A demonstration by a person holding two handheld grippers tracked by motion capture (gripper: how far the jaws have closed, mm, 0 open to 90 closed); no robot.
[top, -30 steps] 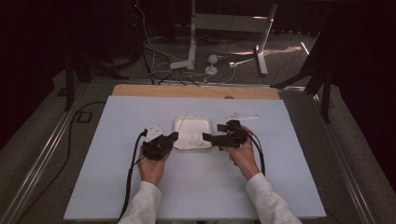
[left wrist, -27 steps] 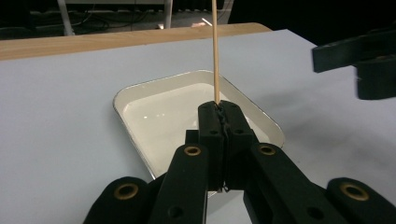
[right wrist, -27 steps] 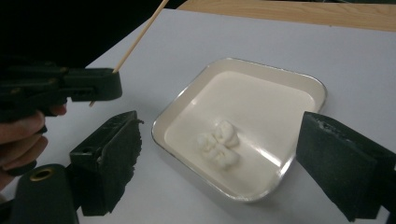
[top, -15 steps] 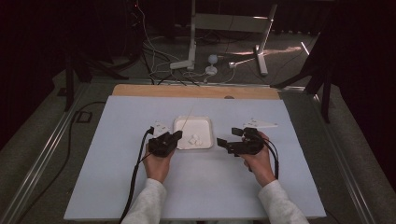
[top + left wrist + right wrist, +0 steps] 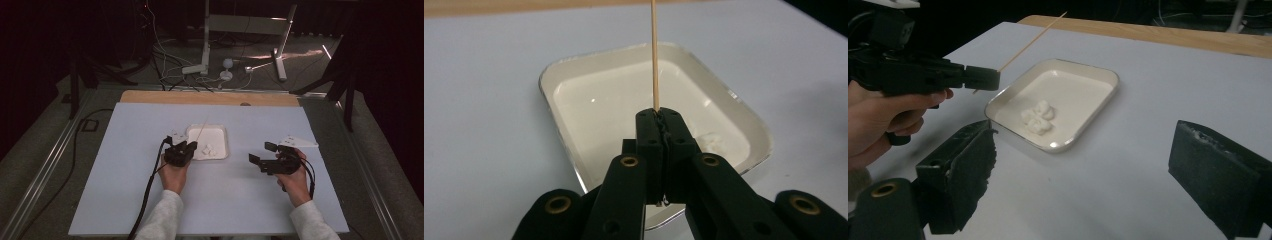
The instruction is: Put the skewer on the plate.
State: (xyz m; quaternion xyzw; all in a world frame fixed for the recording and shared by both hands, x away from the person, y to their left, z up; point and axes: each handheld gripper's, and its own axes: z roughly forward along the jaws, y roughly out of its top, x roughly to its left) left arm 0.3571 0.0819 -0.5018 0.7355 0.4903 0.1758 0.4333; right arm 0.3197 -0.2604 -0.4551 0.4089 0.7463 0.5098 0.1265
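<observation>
A white rectangular tray (image 5: 220, 135) (image 5: 574, 107) (image 5: 1098, 100) lies mid-table with a few white lumps (image 5: 207, 149) (image 5: 1038, 117) near its front right corner. My left gripper (image 5: 189, 146) (image 5: 657, 116) (image 5: 993, 78) is shut on a thin wooden skewer (image 5: 654, 50) (image 5: 1033, 40) (image 5: 201, 129), which points up and away over the tray. My right gripper (image 5: 260, 153) (image 5: 1088, 185) is open to the right of the tray, holding nothing, its jaws wide apart and facing the tray.
The white table top (image 5: 150, 120) has a wooden strip (image 5: 210, 98) along its far edge. Beyond the table, cables and a metal stand (image 5: 210, 50) sit on the floor. A black cable (image 5: 150, 185) trails from the left gripper toward the table's near edge.
My right gripper has drawn back from the tray to the right and toward the near edge, and it now stands open. The left gripper with the skewer has hardly moved.
</observation>
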